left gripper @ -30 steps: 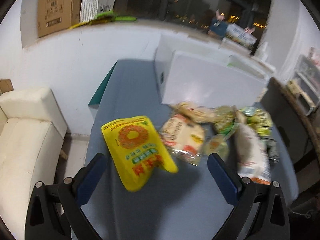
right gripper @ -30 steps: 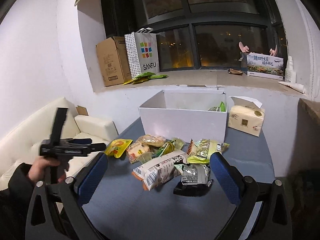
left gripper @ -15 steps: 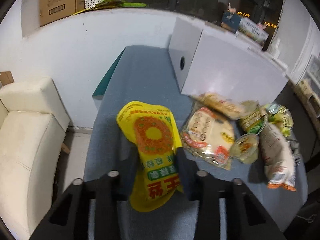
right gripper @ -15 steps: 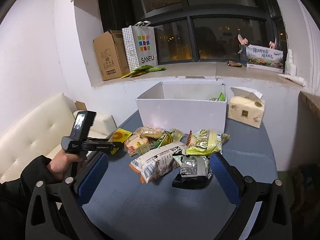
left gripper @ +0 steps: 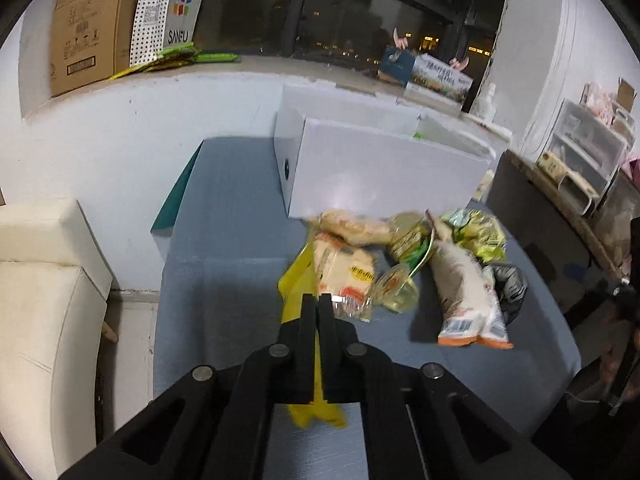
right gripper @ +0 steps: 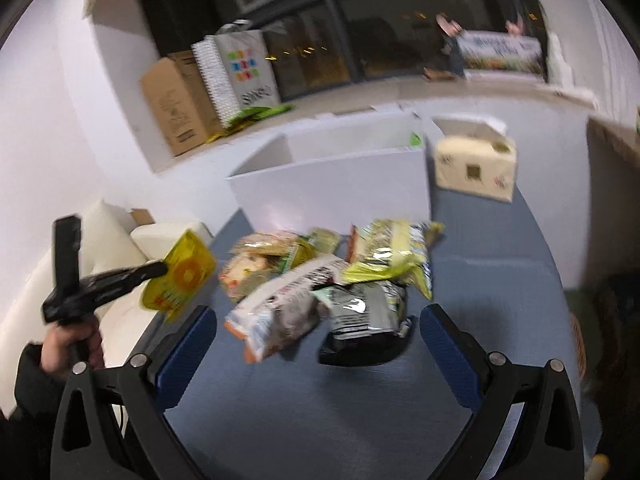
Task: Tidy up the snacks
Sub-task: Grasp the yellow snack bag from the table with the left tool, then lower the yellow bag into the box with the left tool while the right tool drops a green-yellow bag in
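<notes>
Motion blur smears both views; print on the packets is unreadable. Left gripper (left gripper: 318, 300) has just clamped down, jaws pinching the flat yellow plastic snack pouch (right gripper: 180, 276), held above the blue-grey table (left gripper: 224, 272); its black fingers hide the pouch's middle. Right gripper (right gripper: 316, 344) is spread wide, holding nothing, over the loose snack pile (right gripper: 332, 276). Open white cardboard box (right gripper: 340, 184) stands behind; its contents are mostly hidden.
</notes>
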A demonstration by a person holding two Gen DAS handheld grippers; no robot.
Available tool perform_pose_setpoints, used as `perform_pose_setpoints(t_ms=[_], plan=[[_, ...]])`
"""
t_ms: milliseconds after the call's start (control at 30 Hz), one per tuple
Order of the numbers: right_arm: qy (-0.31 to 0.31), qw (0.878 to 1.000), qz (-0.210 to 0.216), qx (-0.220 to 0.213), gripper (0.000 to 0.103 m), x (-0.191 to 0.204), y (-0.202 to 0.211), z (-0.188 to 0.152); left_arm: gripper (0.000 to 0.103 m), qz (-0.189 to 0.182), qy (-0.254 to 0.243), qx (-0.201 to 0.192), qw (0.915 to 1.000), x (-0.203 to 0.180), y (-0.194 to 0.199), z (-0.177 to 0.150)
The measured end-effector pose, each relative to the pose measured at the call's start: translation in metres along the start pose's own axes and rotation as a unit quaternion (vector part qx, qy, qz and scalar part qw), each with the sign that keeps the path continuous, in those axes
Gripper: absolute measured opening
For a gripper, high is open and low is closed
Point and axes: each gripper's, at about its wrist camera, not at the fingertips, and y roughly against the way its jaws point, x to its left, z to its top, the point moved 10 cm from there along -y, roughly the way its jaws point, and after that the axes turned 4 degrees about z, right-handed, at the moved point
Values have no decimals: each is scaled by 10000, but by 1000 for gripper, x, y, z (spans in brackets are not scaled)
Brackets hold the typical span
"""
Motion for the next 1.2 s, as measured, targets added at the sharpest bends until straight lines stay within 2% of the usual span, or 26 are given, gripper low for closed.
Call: perform_pose_setpoints(t_ms=[100,167,233,367,433,533,600,733,867,1000,1200], plan=[[-224,9997,27,-22,103,-9,1,-4,15,127,20,202,9997,7,-15,-6],[-237,9997,-15,-3,103,-11,1,-6,33,280,-130,237,9992,7,-24,-9],[-277,9996,-16,-13,103,-12,1,-7,41,320,-167,280,9990,7,-30,-10],[-232,9997,-15,-29,103,-11,2,-7,41,440,-218,507,9975,9,-48,-18],[-240,9997,10,-18,103,-10,1,-8,41,328,-154,607,9975,10,-53,-23],[-218,9998,21,3,103,-9,0,-11,27,355,-116,767,9964,14,-61,-31],[-240,9997,28,11,103,-9,-1,-12,25,236,-13,743,9970,15,-58,-32],[-235,9997,31,13,103,-9,-1,-13,25,181,-89,441,9988,10,-36,-26],[-239,9997,54,31,103,-8,-4,-12,25,-22,-5,57,10000,4,-1,-11],[-191,9998,97,27,103,-8,-9,-4,25,-245,-128,-332,9991,-16,37,6],[-112,9991,-348,234,103,-32,-43,28,25,-484,-274,-630,9965,-36,66,18]])
